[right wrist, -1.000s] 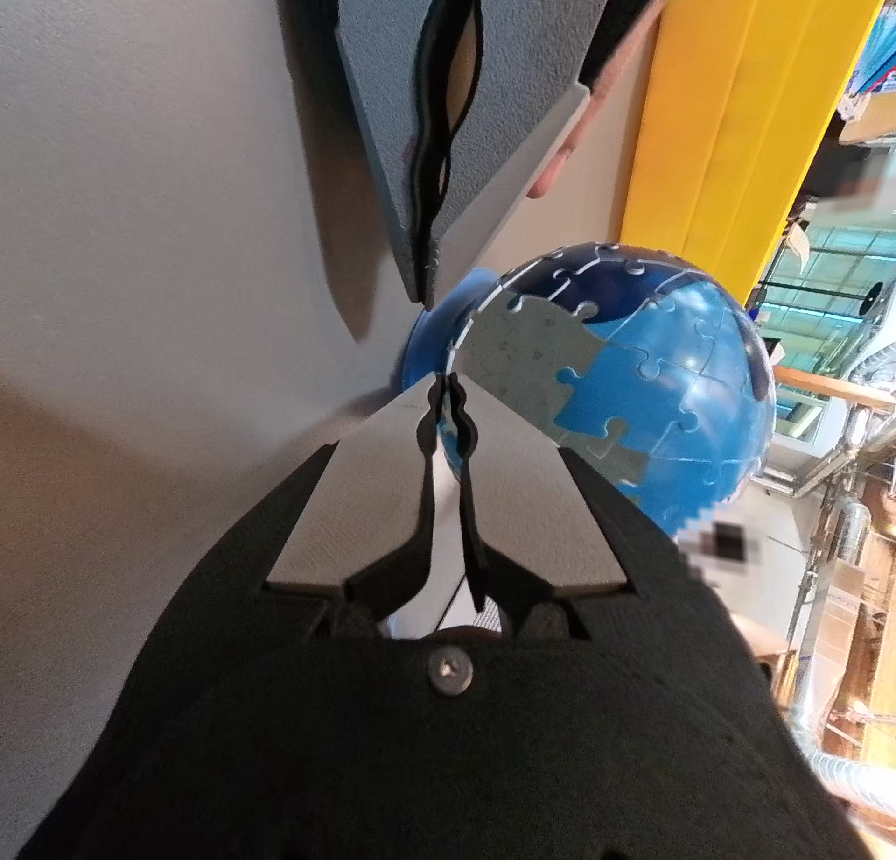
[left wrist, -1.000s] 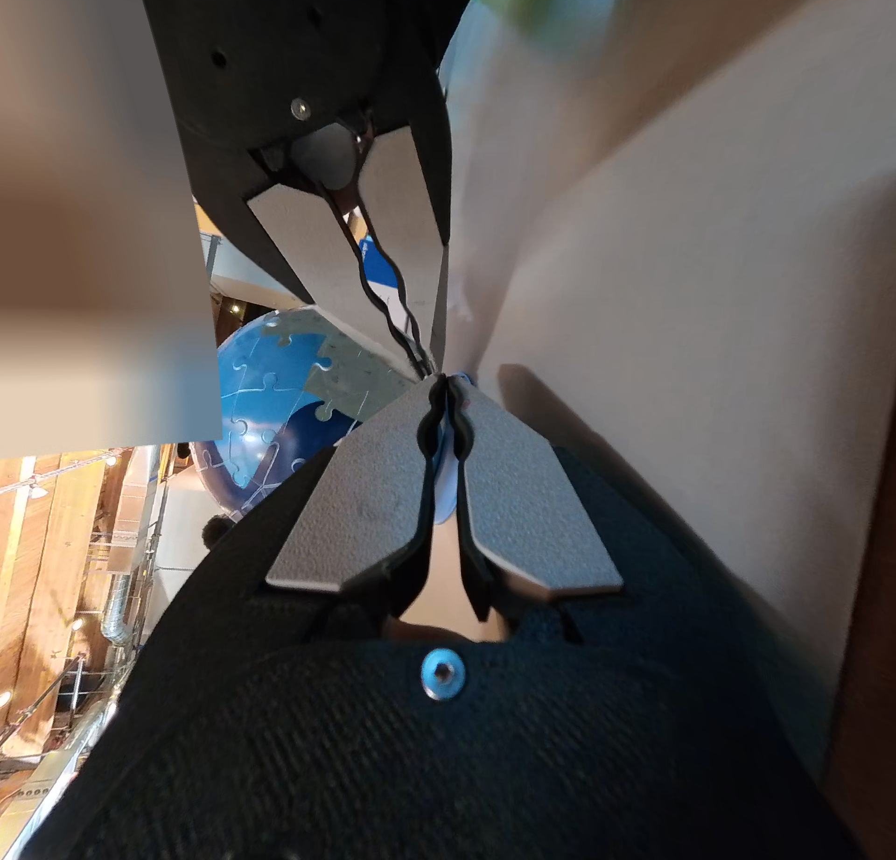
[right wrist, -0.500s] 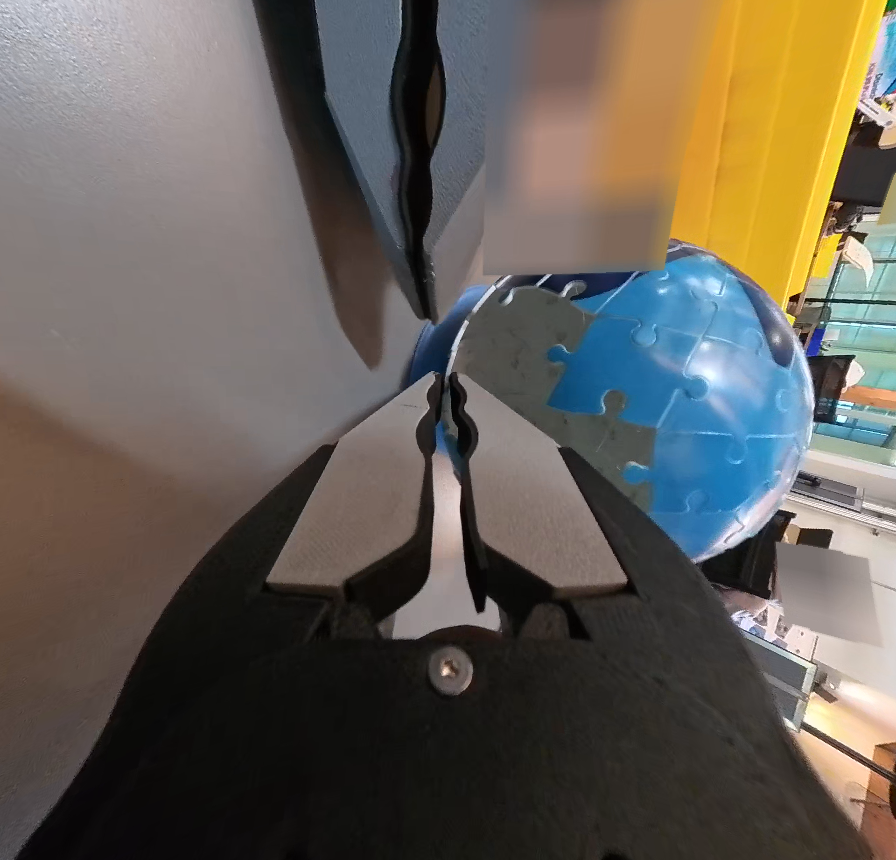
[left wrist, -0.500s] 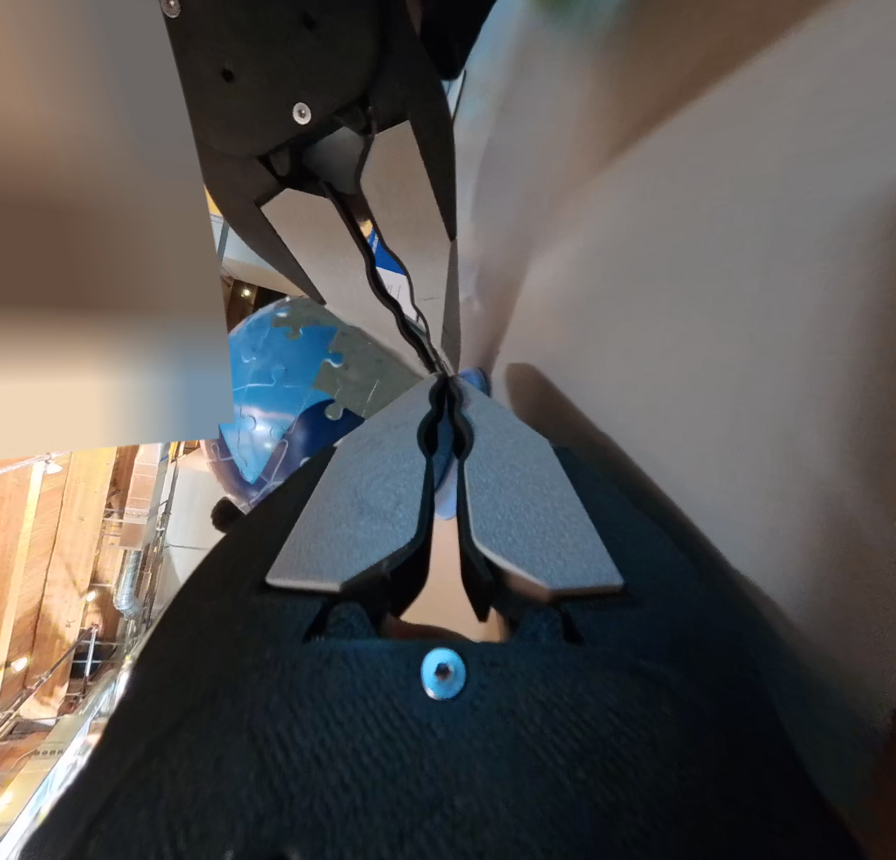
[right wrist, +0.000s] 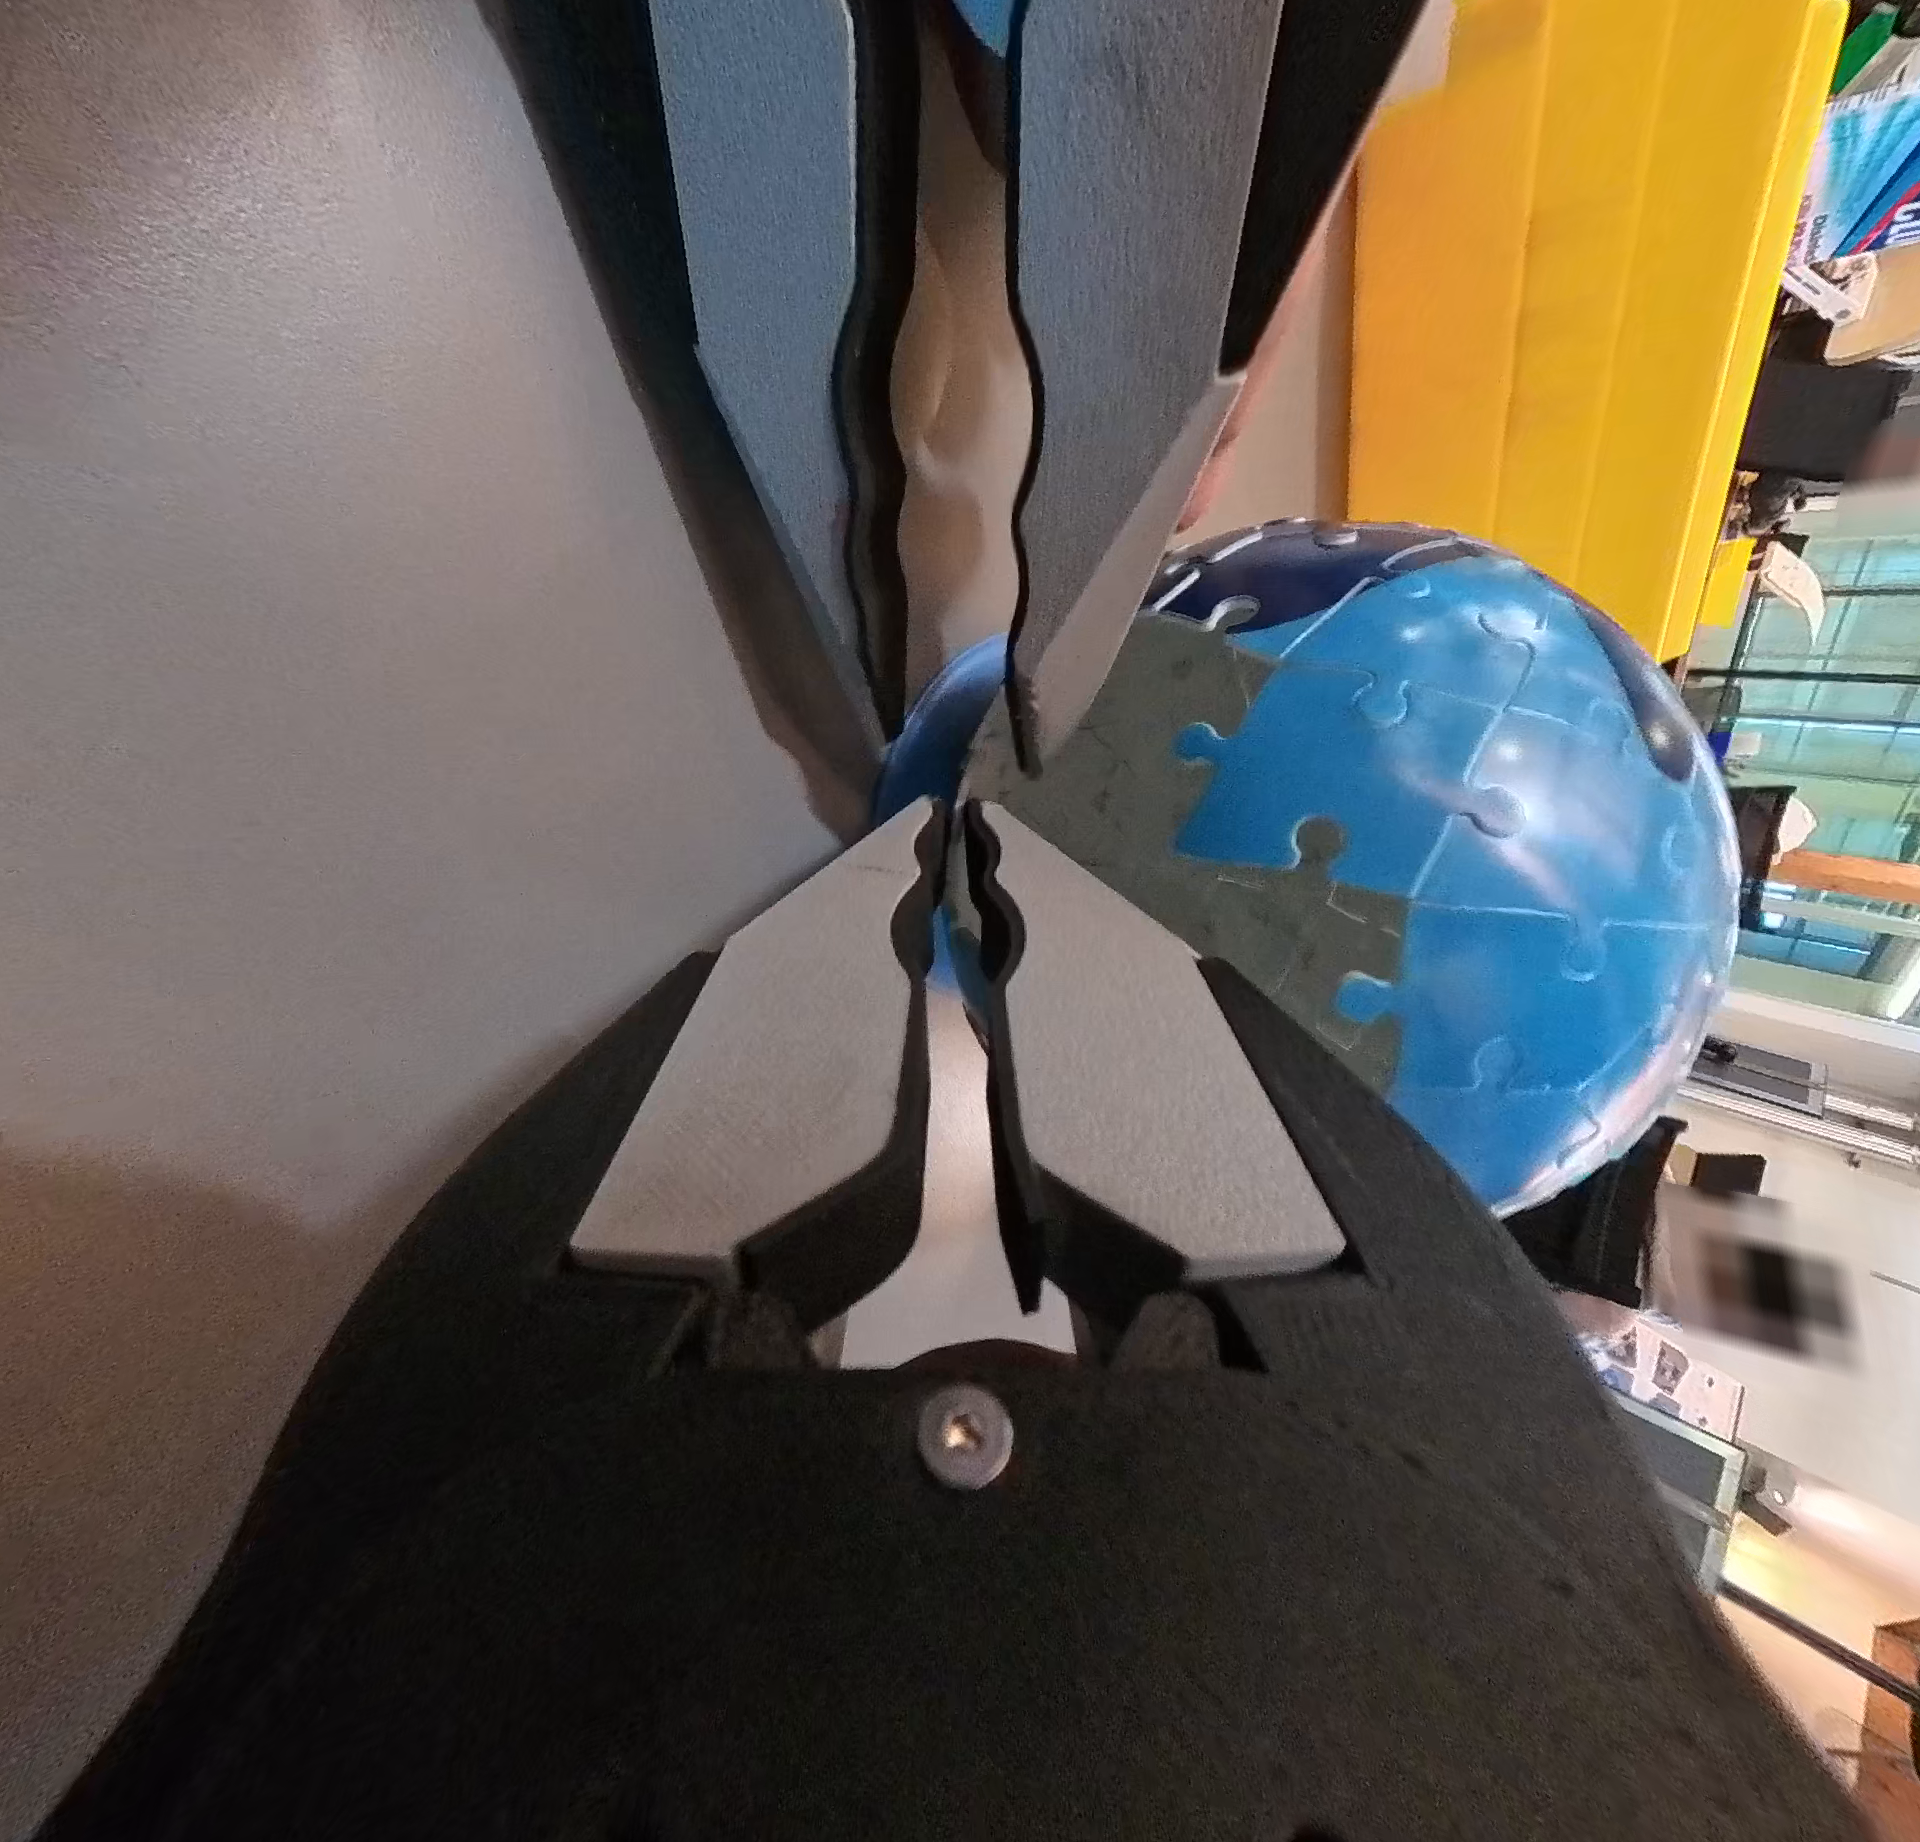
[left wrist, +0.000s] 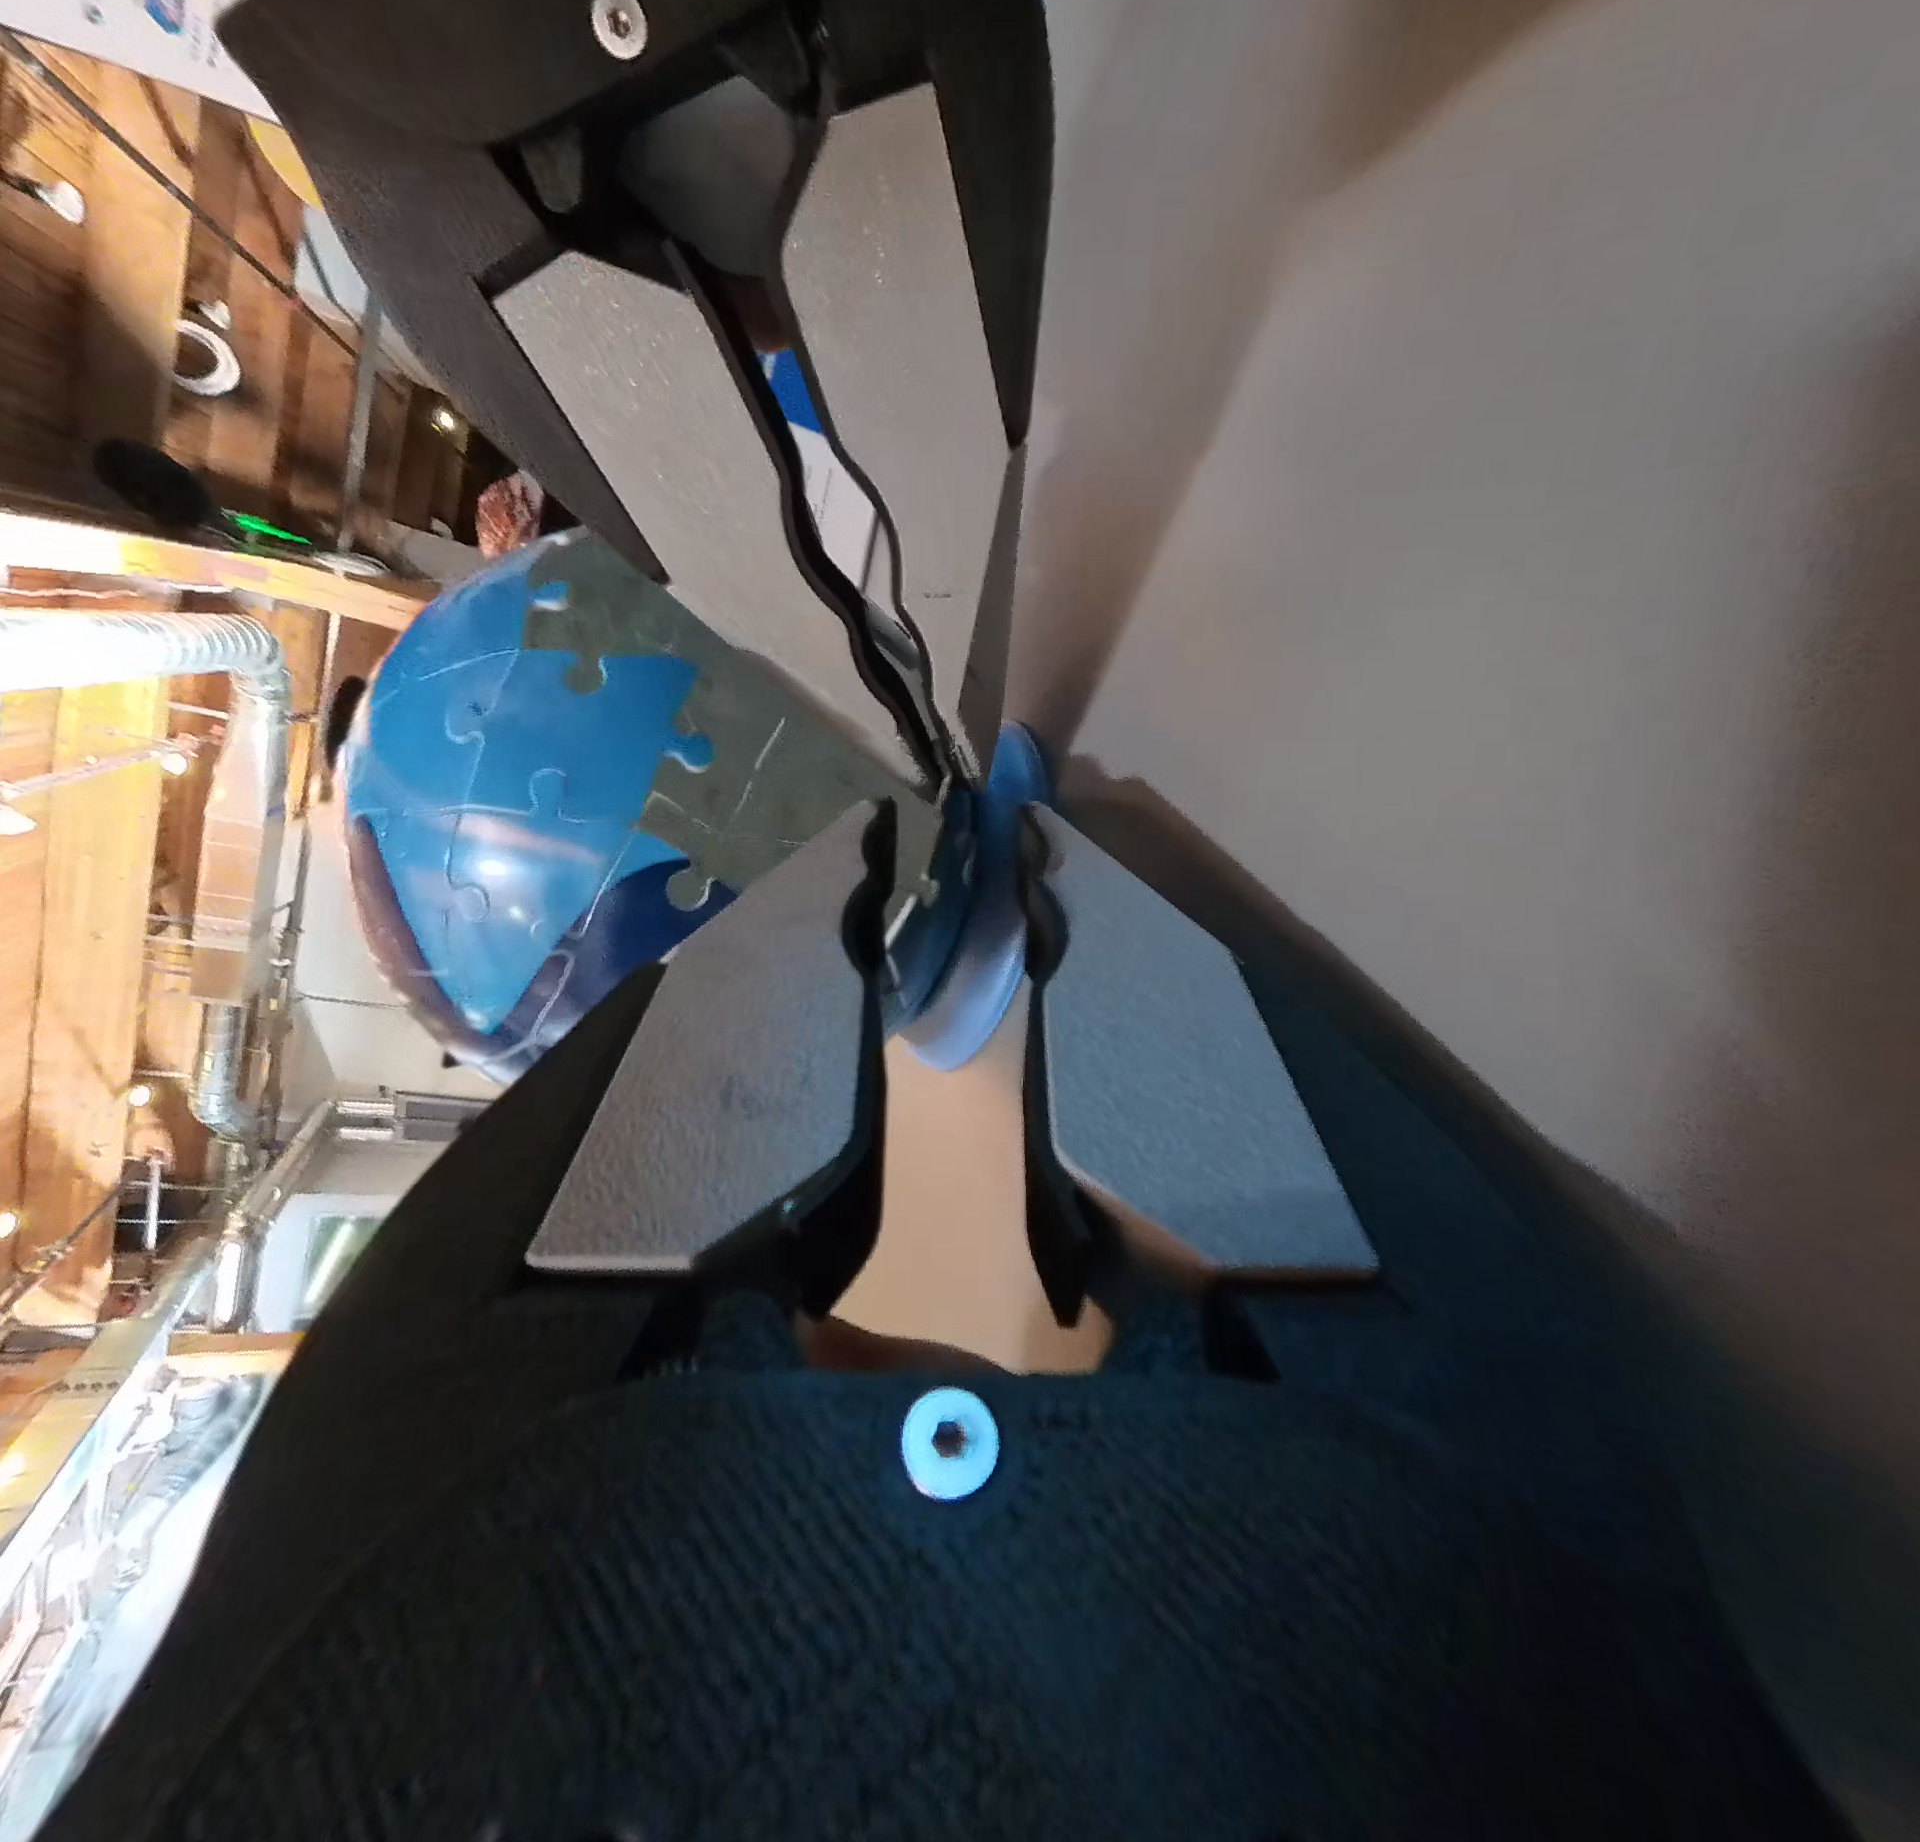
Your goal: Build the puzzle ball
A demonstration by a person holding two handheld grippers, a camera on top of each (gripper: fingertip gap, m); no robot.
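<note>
Puzzle ball (left wrist: 499,816) was held up against a pale wall (left wrist: 1507,545), caught at its edge from two sides. Nearest in the left wrist view, the left gripper (left wrist: 951,857) was seen with its jaws parted a little, straddling the ball's blue rim piece (left wrist: 987,961) without clamping it. Just beyond, the right gripper (left wrist: 940,764) was seen coming down from above, its jaws pinched tight on a grey piece (left wrist: 769,753) at the ball's edge. Farther left, the blue and grey shell was shown, with wooden beams (left wrist: 94,286) and a silver duct (left wrist: 239,670) far behind.

From the right wrist view, the right gripper (right wrist: 958,816) was seen nearest, its jaws nearly together on that thin edge. Opposite it, the left gripper (right wrist: 951,743) was seen pointing down, jaws apart. Past both, the ball (right wrist: 1507,857) bulged to the right, grey pieces (right wrist: 1174,753) locked beside bright blue ones. A yellow panel (right wrist: 1558,286) was seen well behind it, and the wall (right wrist: 364,545) to the left.
</note>
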